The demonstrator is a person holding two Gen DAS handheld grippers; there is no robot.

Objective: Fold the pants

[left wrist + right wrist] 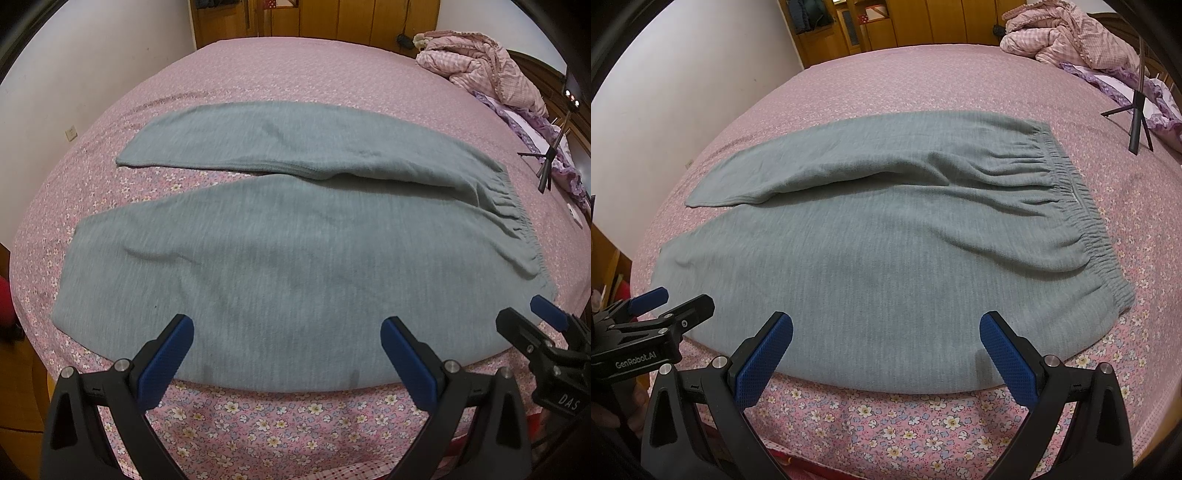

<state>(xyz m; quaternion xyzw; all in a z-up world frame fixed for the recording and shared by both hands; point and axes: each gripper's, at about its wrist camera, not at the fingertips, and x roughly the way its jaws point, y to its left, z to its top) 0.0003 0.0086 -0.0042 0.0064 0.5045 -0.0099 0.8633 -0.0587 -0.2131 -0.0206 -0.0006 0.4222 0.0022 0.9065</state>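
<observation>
Grey-green knit pants [280,258] [886,266] lie spread flat on the pink floral bed, legs pointing left, the elastic waistband [517,218] [1082,206] at the right. The two legs are apart, the far one lying slightly over the crotch. My left gripper [286,334] hovers open over the near leg's front edge, nothing between its blue pads. My right gripper [886,330] is open too, over the near edge closer to the waistband. Each gripper shows in the other's view: the right gripper [532,317] at the right edge, the left gripper [665,299] at the left.
The bed sheet [258,417] [897,413] drops off at the front edge just under the grippers. A crumpled pink quilt [480,62] [1067,37] and purple cloth lie at the far right. A small black tripod [550,162] [1137,118] stands on the bed right of the waistband. Wooden cabinets line the back wall.
</observation>
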